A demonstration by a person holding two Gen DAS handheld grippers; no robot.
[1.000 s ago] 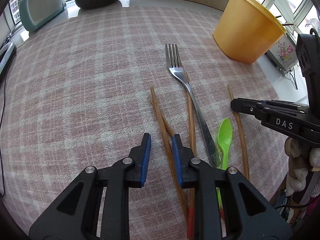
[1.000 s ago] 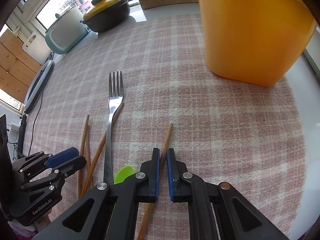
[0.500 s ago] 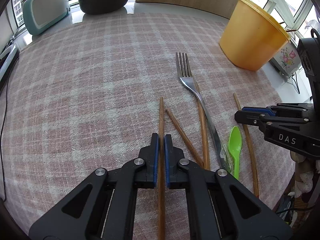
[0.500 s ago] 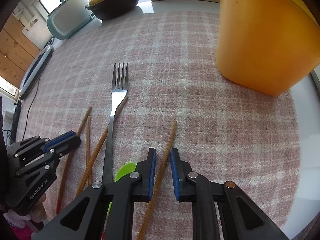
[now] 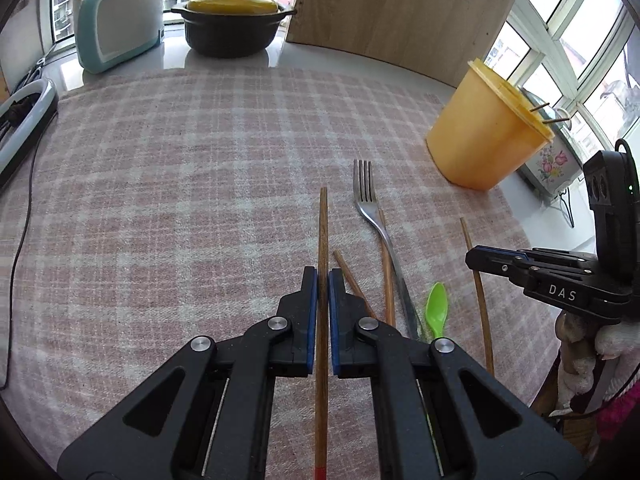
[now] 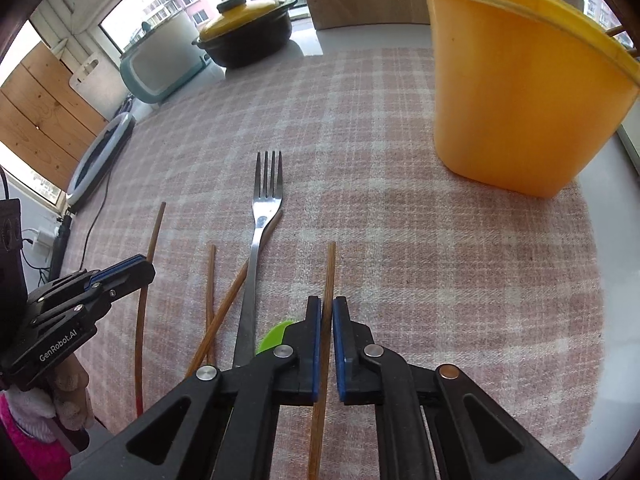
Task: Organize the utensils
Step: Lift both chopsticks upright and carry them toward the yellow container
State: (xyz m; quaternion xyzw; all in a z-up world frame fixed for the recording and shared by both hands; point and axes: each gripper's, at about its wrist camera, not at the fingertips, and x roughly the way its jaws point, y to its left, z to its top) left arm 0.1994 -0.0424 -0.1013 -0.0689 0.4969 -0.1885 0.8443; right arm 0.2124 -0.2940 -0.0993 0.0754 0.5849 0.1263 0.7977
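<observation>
Left gripper (image 5: 323,280) is clamped on 1 brown wooden chopstick (image 5: 322,232), thin and straight, a red band at its near end; the stick runs out between the blue pads over the pink plaid cloth (image 5: 180,184). Right gripper (image 6: 327,308) pinches a second chopstick (image 6: 330,268) of the same wood, its tip pointing out over the cloth. On the cloth between them lie 2 crossed chopsticks (image 6: 224,304), a steel fork (image 6: 264,216) with tines away, and a lime-green plastic spoon (image 5: 437,309). An orange plastic tub (image 6: 516,92) stands upright at the far right, stick ends poking over its rim. Writing: "DAS" on the right gripper's side, "GenRobot.AI" on the left's.
</observation>
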